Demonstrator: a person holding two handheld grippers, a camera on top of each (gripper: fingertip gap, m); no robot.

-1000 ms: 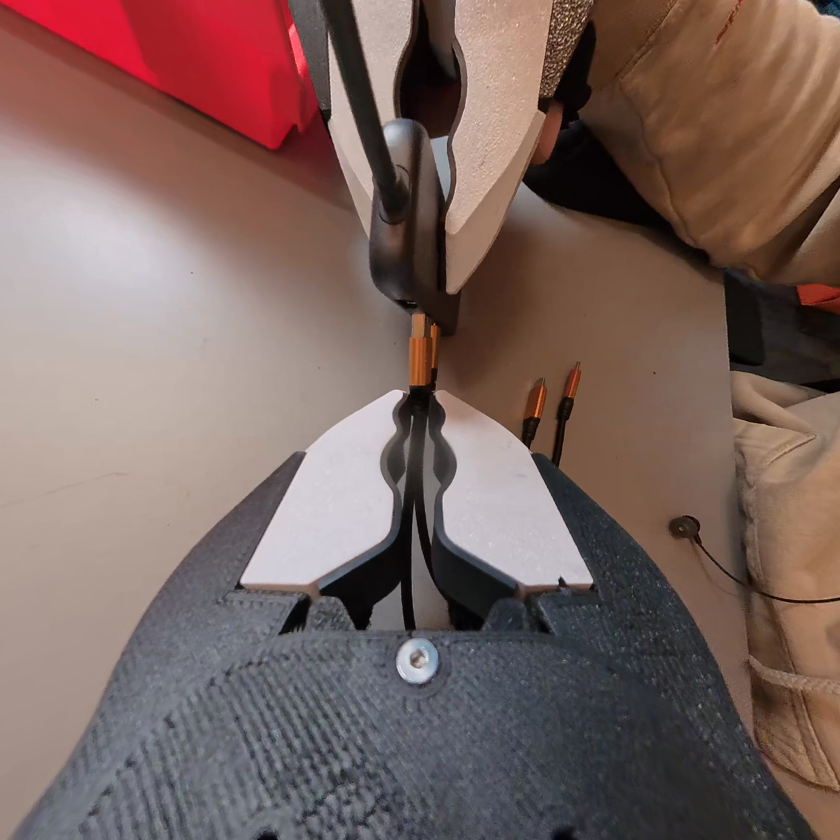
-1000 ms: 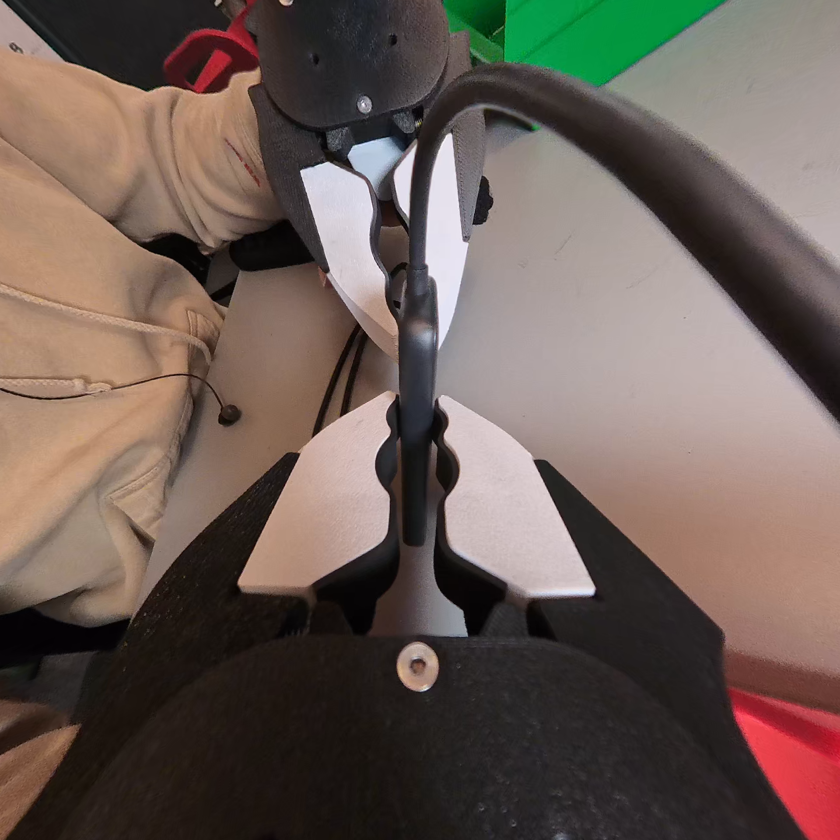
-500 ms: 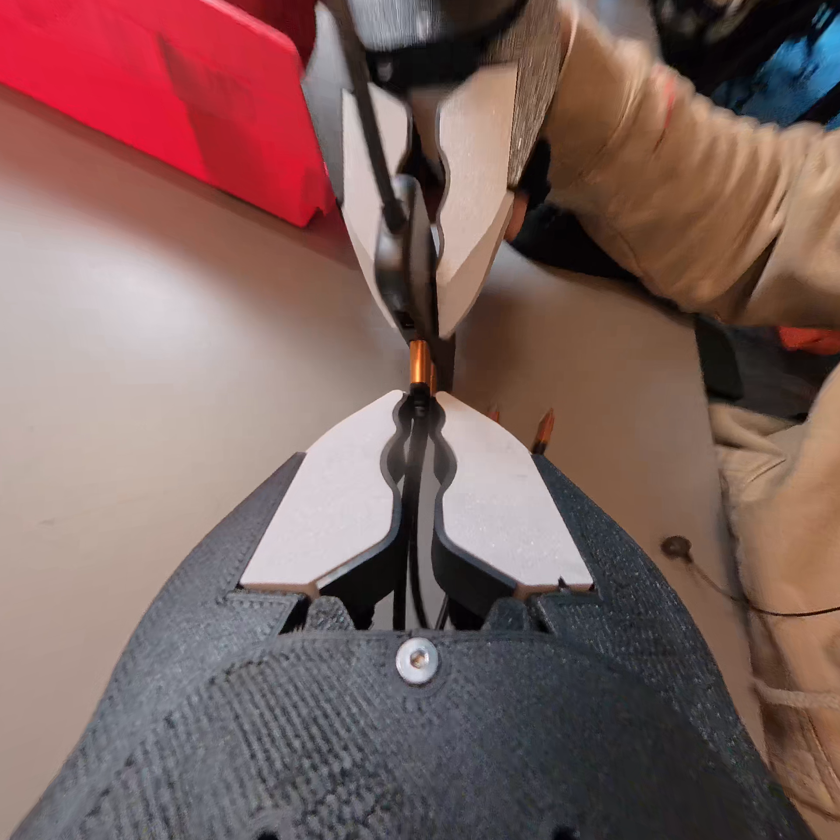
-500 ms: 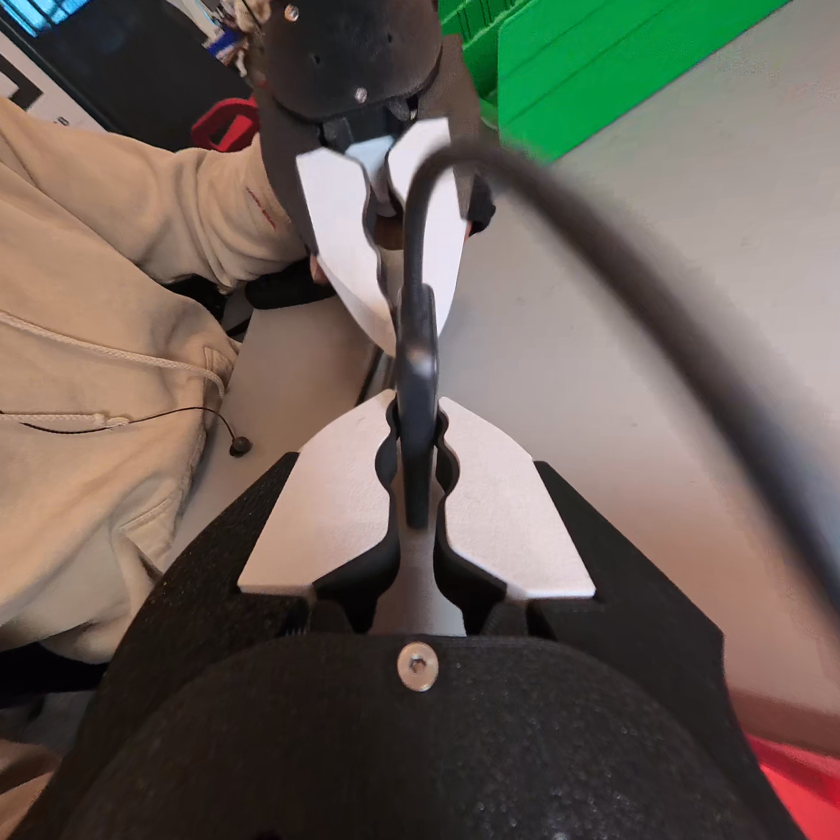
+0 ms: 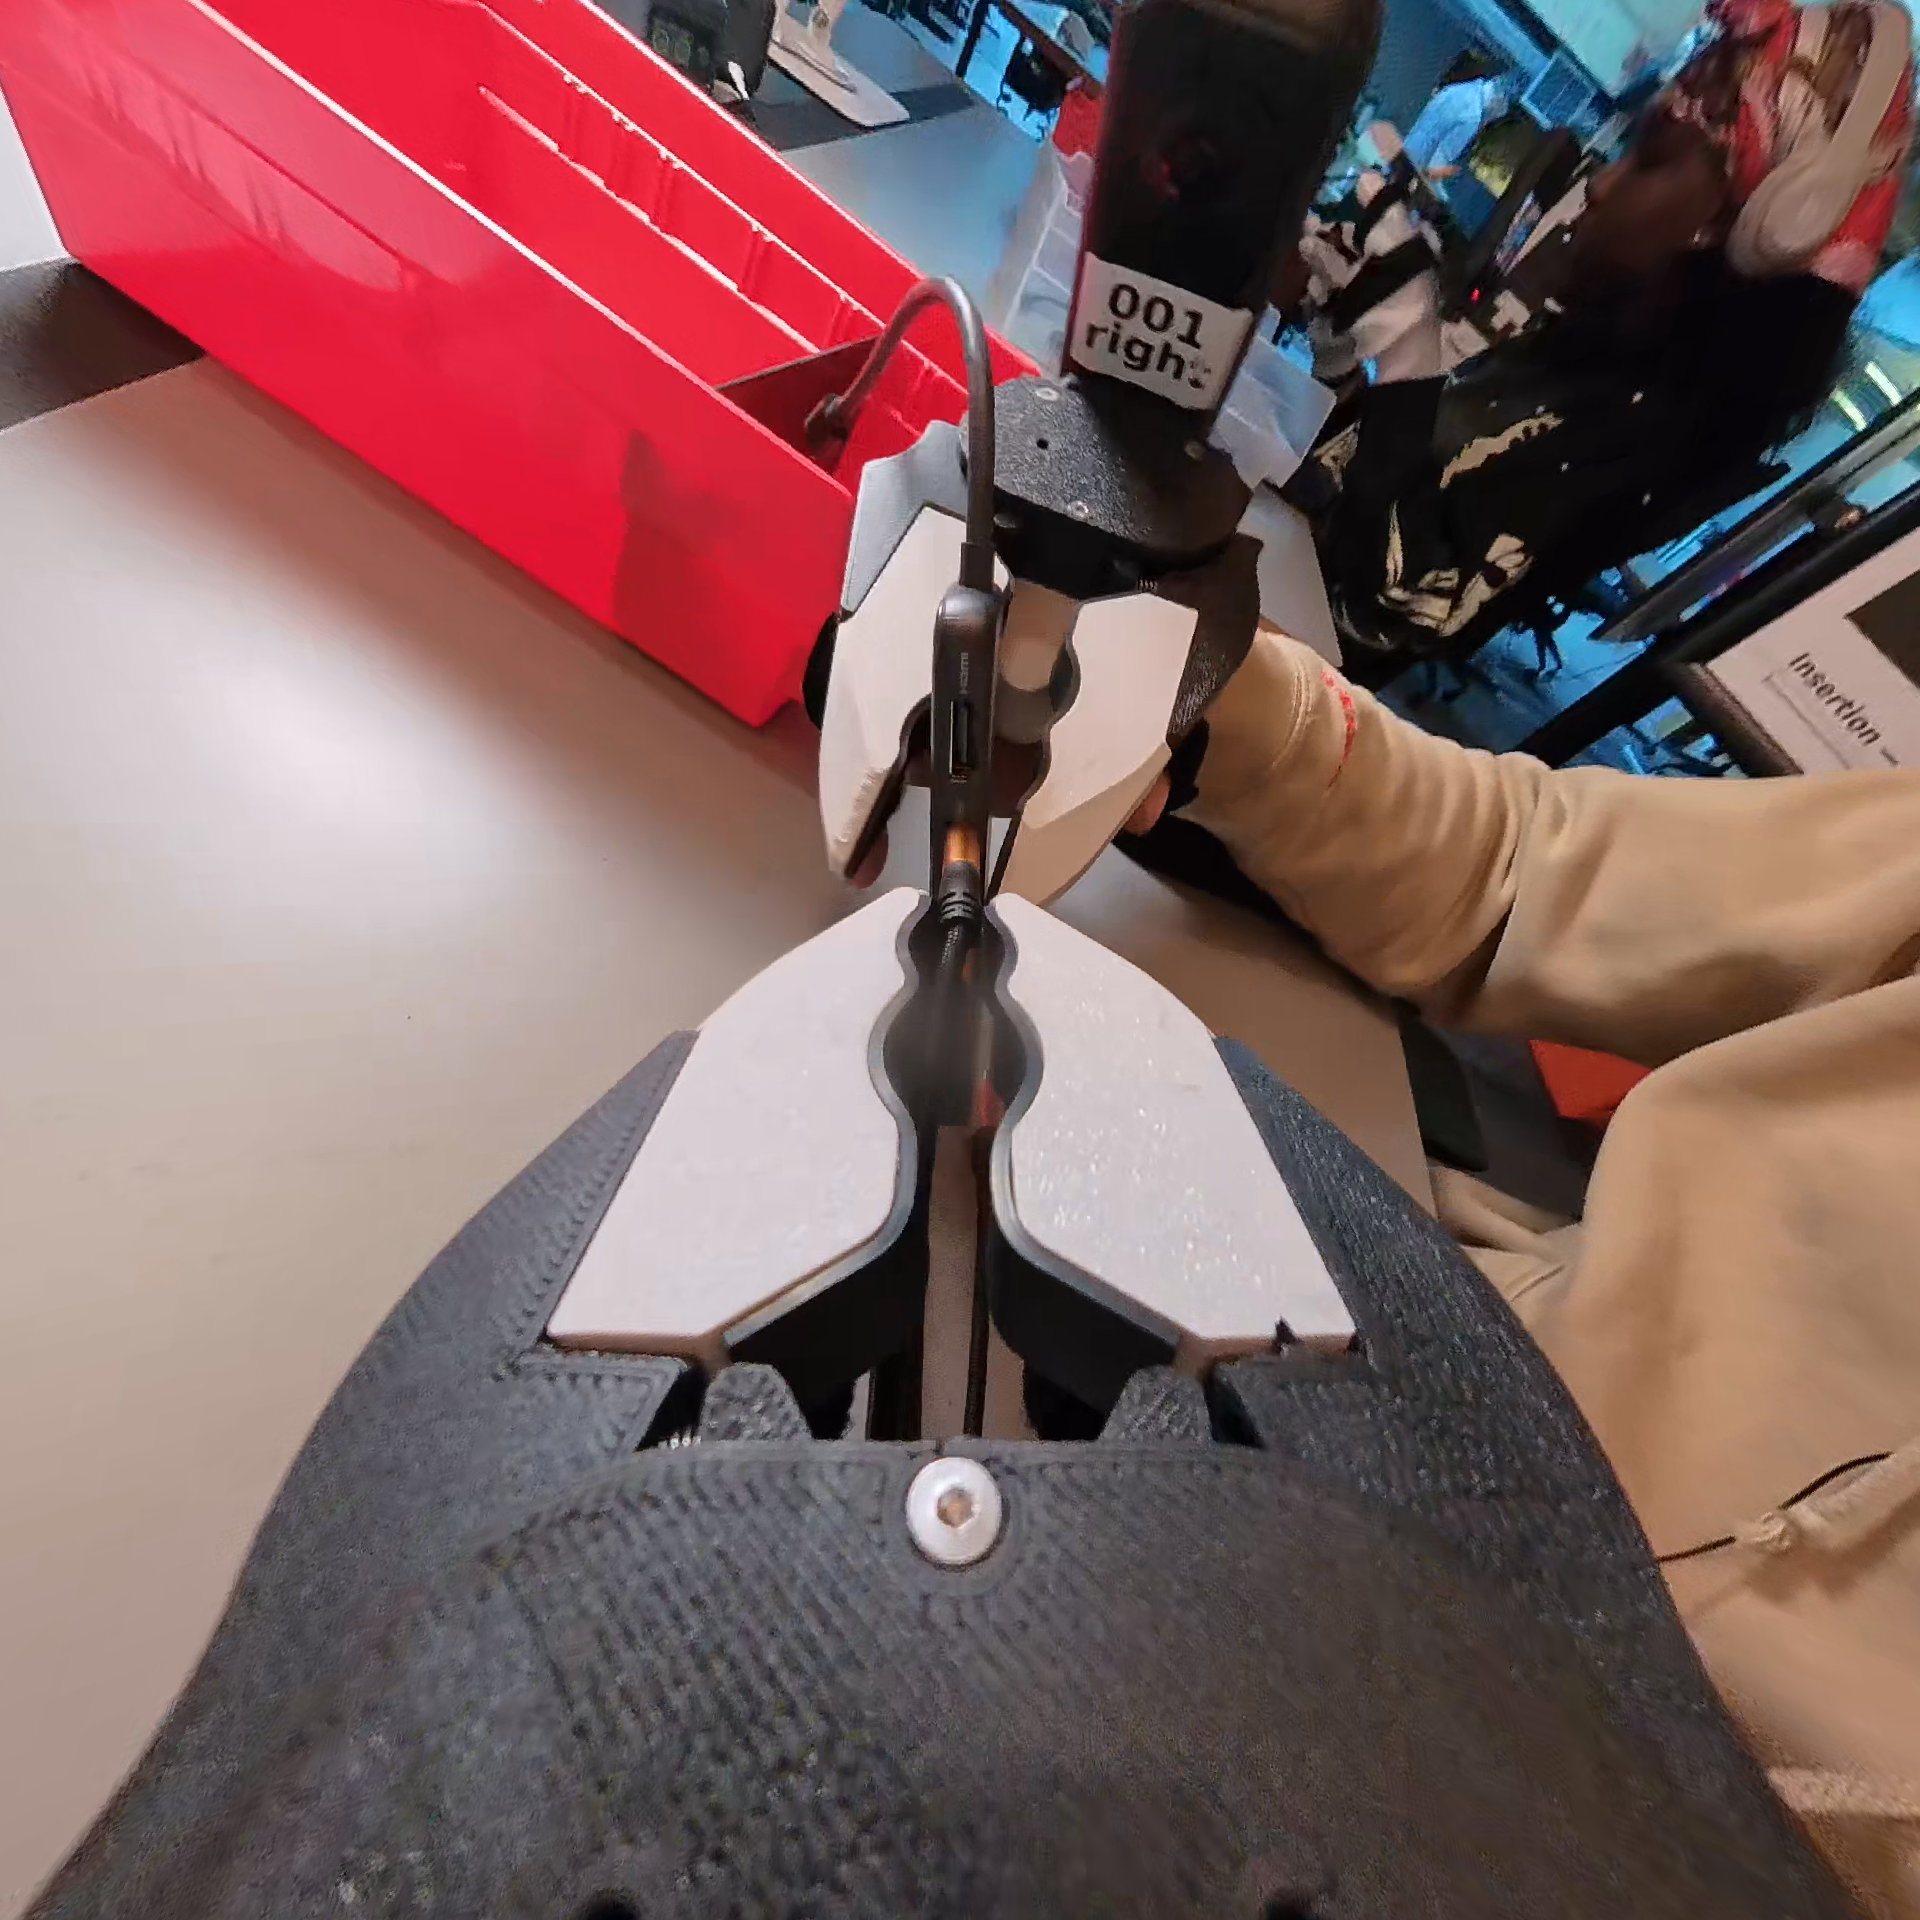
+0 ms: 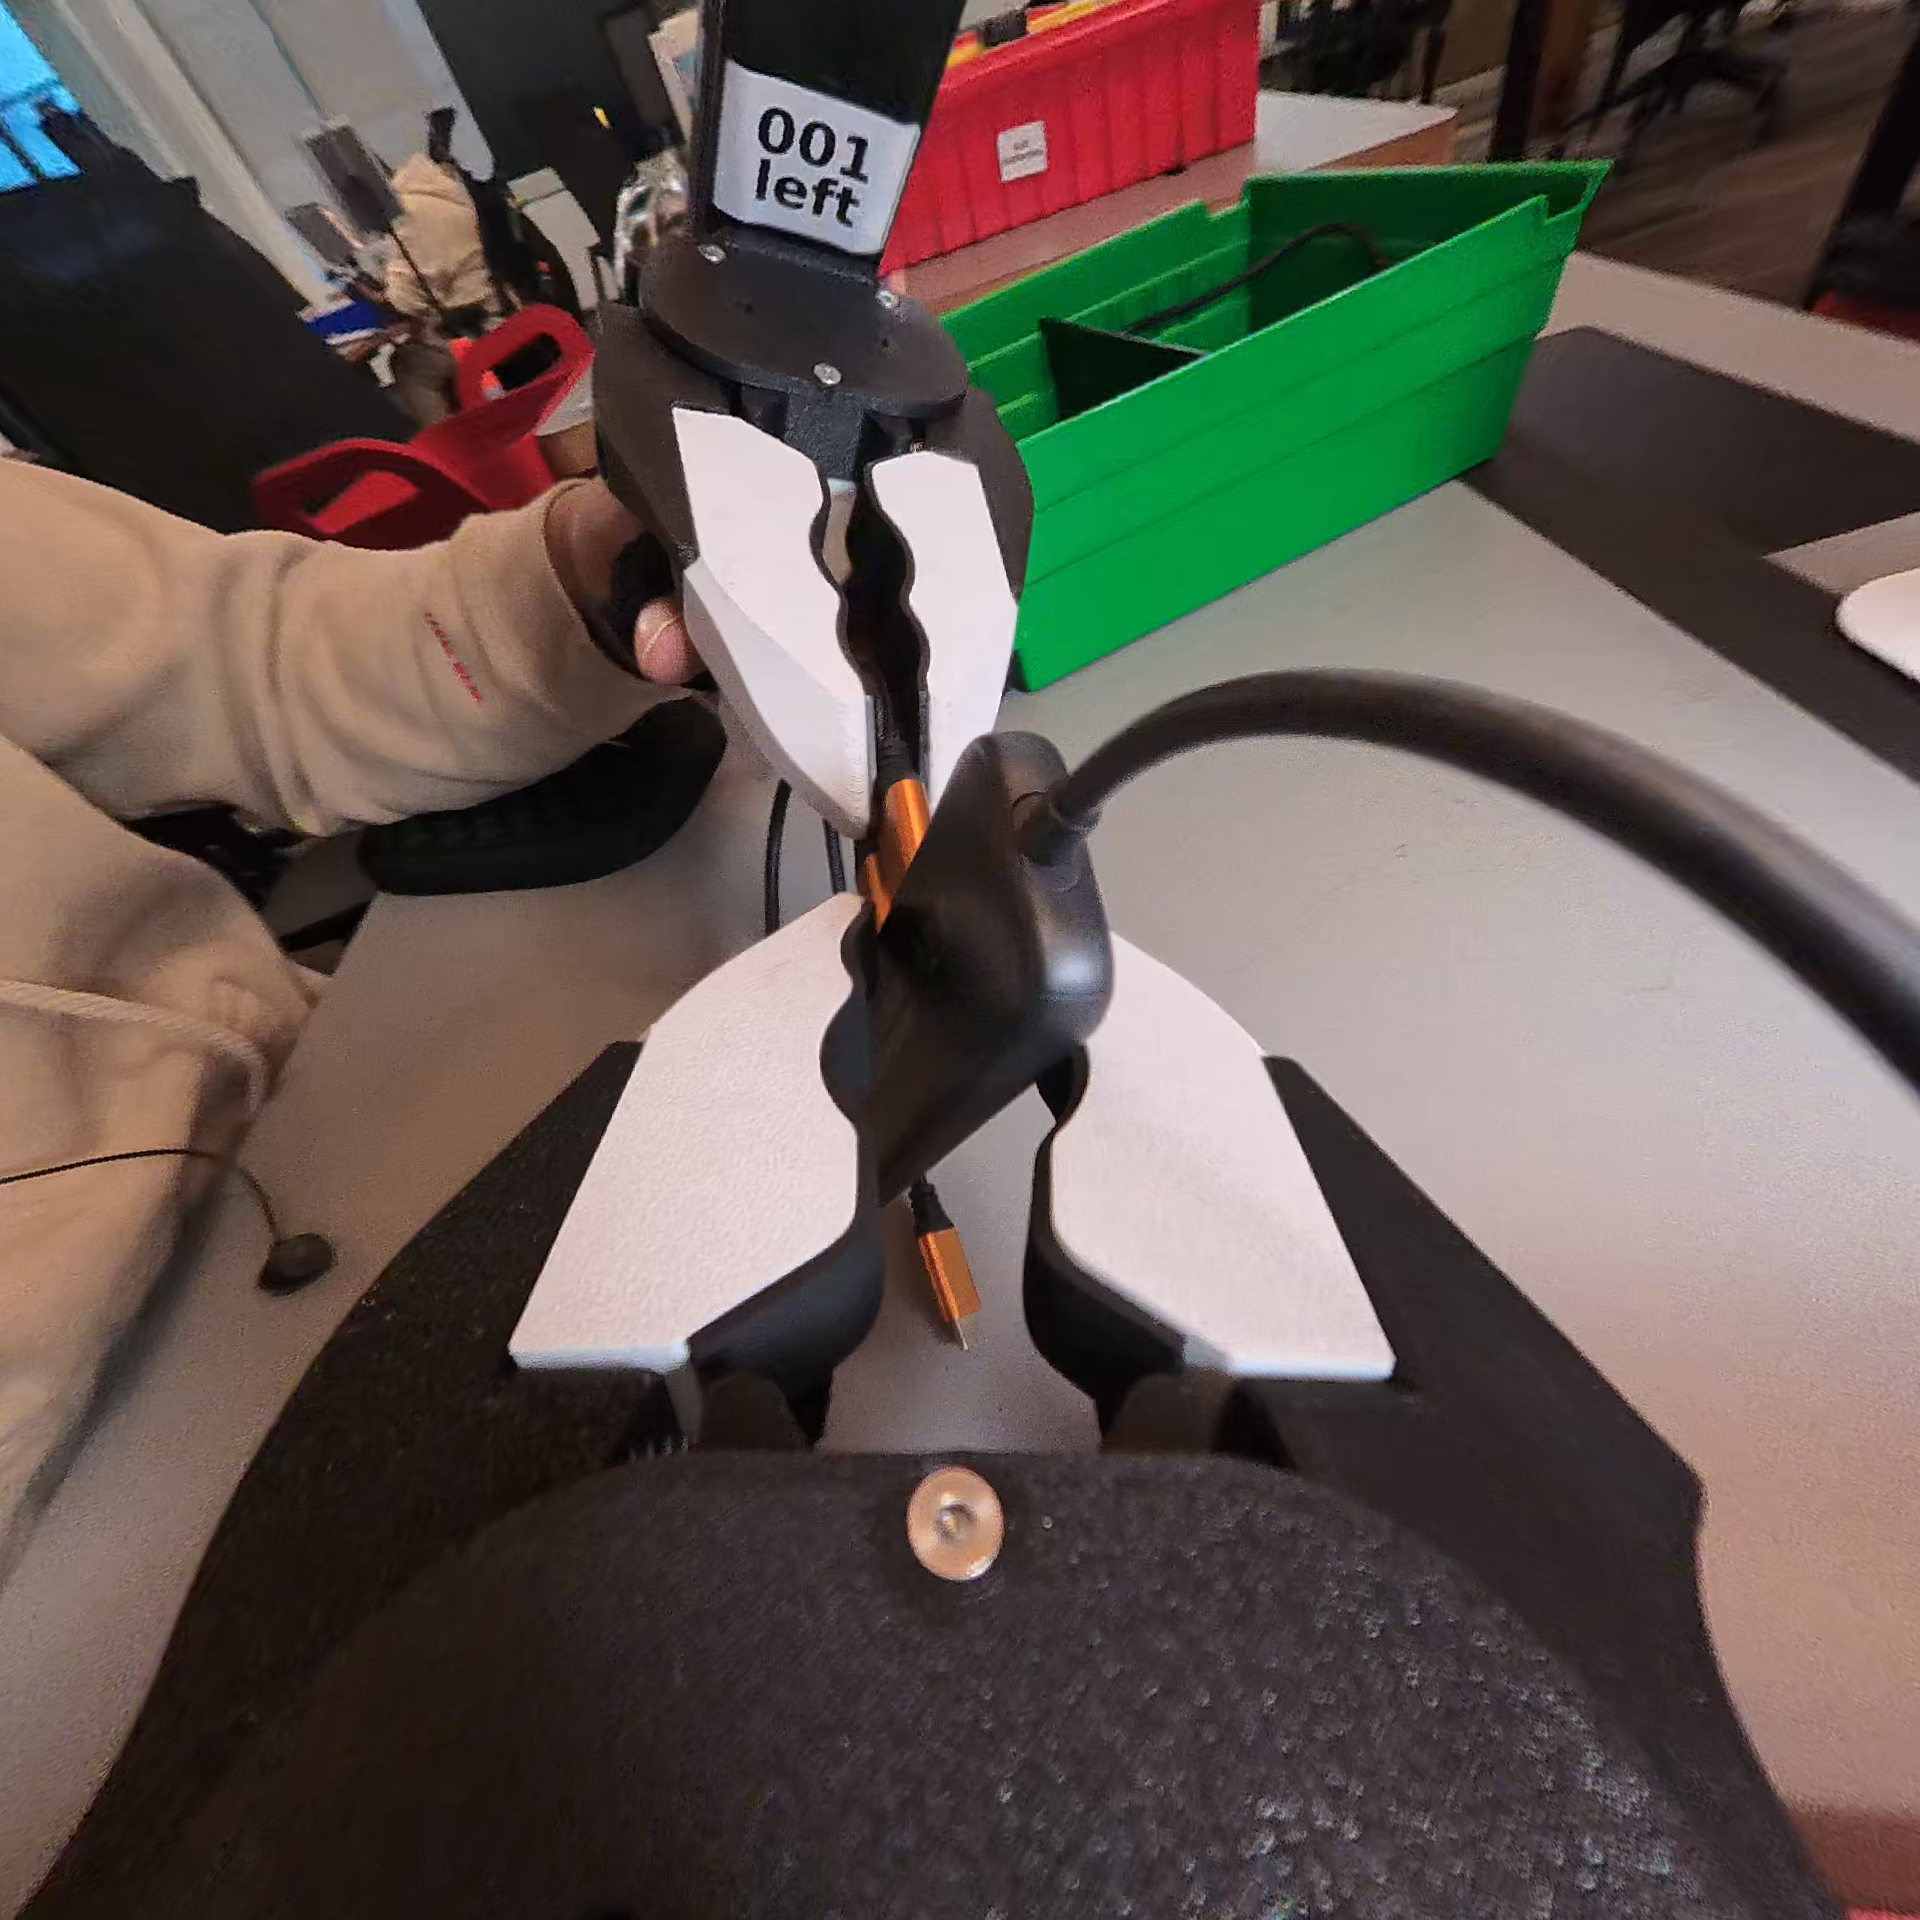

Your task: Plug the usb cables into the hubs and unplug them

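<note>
A black USB hub sits tilted between the fingers of my right gripper, whose jaws stand apart; it leans on the left finger and lies over the right fingertip. My left gripper is shut on a black braided cable just behind its orange plug, which is in the hub. In the right wrist view the left gripper comes from above, its plug meeting the hub's edge. A second orange plug lies loose under the hub.
A red bin stands behind the hub on the grey table. A green bin is at the back right. The hub's thick black cable arcs right. A person's beige sleeve and a small black earpiece are on the left.
Both grippers have tilted up, so the room behind shows. My right gripper's fingers have spread and the hub has twisted from edge-on to showing its broad face. The left stays shut on the cable.
</note>
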